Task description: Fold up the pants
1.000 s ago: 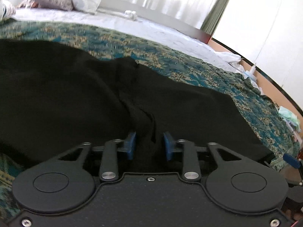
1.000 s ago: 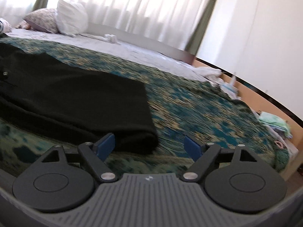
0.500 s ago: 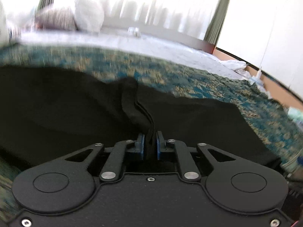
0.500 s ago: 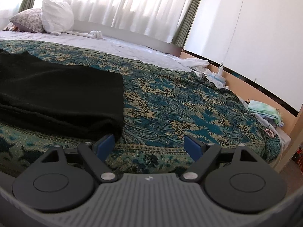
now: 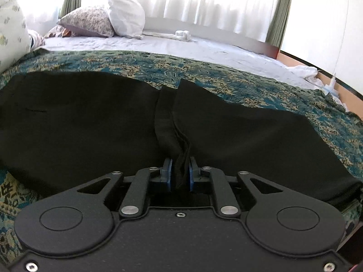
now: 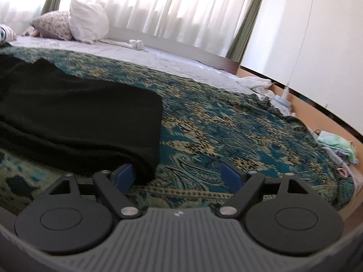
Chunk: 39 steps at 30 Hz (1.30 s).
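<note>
Black pants (image 5: 90, 122) lie spread across a teal patterned bedspread (image 5: 249, 86). My left gripper (image 5: 180, 174) is shut on a bunched fold of the pants near their middle, with the cloth pinched between the blue pads. In the right wrist view the pants' leg end (image 6: 95, 117) lies at the left. My right gripper (image 6: 180, 174) is open, and its left pad (image 6: 123, 176) touches the near corner of the leg end. Its right pad is over bare bedspread (image 6: 226, 131).
Pillows (image 5: 124, 11) and a white sheet (image 5: 181, 45) lie at the far end of the bed. A rolled white cloth (image 5: 182, 35) sits on the sheet. The bed's right edge (image 6: 340, 181) drops toward a wooden floor with folded clothes (image 6: 335, 142).
My left gripper closed on the pants' fold and lifted it slightly. My right gripper swung away to the right, then came back to the leg end, staying open.
</note>
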Each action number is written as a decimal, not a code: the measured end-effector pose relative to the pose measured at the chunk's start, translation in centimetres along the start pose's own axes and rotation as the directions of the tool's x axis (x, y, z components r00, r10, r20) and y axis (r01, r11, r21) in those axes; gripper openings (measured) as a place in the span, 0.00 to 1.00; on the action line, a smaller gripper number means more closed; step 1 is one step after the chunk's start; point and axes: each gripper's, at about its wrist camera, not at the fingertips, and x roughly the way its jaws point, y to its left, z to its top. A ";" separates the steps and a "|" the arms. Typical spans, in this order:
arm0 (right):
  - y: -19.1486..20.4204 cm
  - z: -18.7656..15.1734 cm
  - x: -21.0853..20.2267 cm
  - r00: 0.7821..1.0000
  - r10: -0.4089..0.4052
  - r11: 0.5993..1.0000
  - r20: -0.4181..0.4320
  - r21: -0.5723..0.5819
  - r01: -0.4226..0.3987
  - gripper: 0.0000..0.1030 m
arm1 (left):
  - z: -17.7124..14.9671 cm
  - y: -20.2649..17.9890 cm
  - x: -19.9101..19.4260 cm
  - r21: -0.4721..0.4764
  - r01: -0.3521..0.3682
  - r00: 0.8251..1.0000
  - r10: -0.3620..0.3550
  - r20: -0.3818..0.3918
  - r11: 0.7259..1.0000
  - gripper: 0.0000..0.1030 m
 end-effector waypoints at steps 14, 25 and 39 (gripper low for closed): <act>-1.7 -0.9 1.0 0.997 -0.065 0.995 -0.041 0.079 0.068 0.92 | 0.0 0.6 0.5 0.029 0.014 1.000 -0.014 -0.001 0.999 0.17; -2.4 -1.5 -0.5 1.000 -0.016 0.998 -0.026 0.067 0.018 0.96 | -0.4 1.3 -0.3 0.026 0.045 0.999 -0.045 0.009 0.999 0.28; 1.8 7.4 0.1 0.918 0.381 0.897 0.111 0.195 -0.396 0.79 | -2.0 2.1 -4.1 0.026 0.082 0.996 -0.083 0.040 0.996 0.18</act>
